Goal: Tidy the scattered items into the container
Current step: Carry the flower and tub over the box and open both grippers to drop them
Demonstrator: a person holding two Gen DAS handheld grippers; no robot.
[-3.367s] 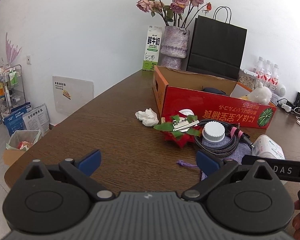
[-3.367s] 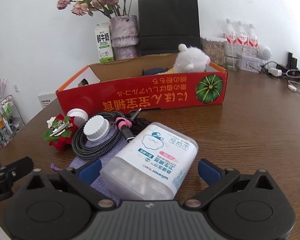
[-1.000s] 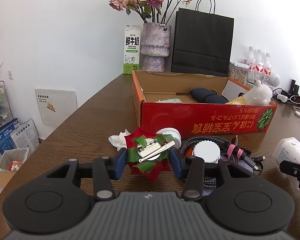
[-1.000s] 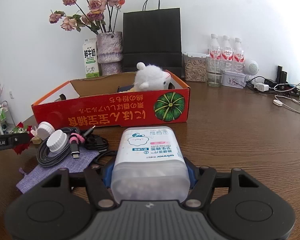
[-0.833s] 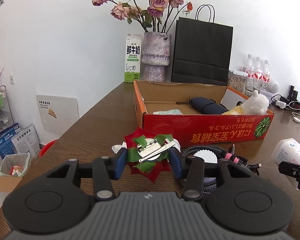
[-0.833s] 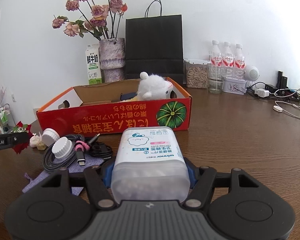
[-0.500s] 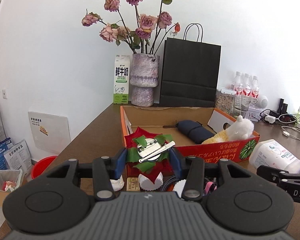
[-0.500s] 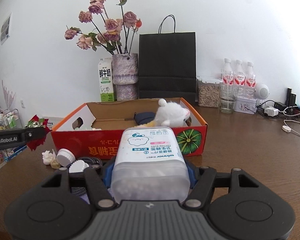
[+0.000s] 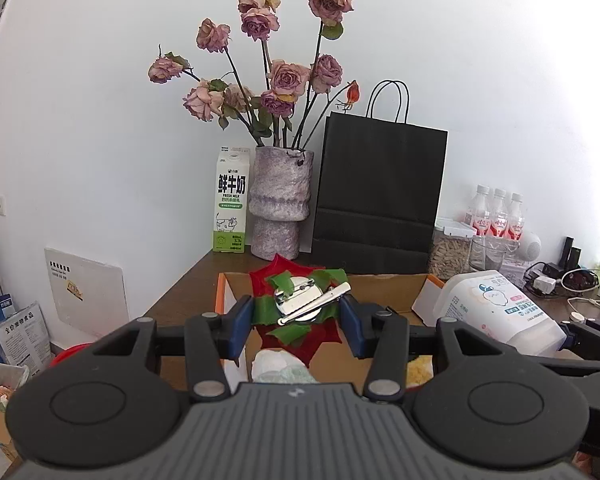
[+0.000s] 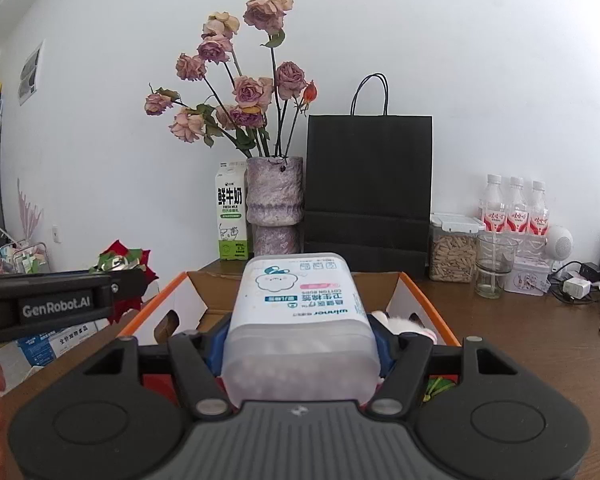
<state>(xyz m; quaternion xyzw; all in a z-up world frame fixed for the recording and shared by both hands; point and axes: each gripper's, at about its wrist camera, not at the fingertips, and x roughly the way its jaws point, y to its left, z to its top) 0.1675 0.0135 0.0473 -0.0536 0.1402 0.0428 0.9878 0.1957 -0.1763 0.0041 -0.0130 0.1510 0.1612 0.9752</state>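
Above the open cardboard box [image 9: 380, 285], the left gripper [image 9: 296, 320] was closed on the red-and-green flower clip [image 9: 300, 304], held over the box's left end. Beside it, the right gripper [image 10: 300, 340] was clamped on the cotton swab container [image 10: 300, 320], raised over the box's near edge. Inside the box lay a white plush toy [image 10: 400, 324]. Behind the box, at the table's [image 10: 540, 344] far edge, stood a vase [image 9: 280, 204].

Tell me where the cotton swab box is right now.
The cotton swab box is clamped in the right gripper, held above the cardboard box, with the plush toy just beside it.
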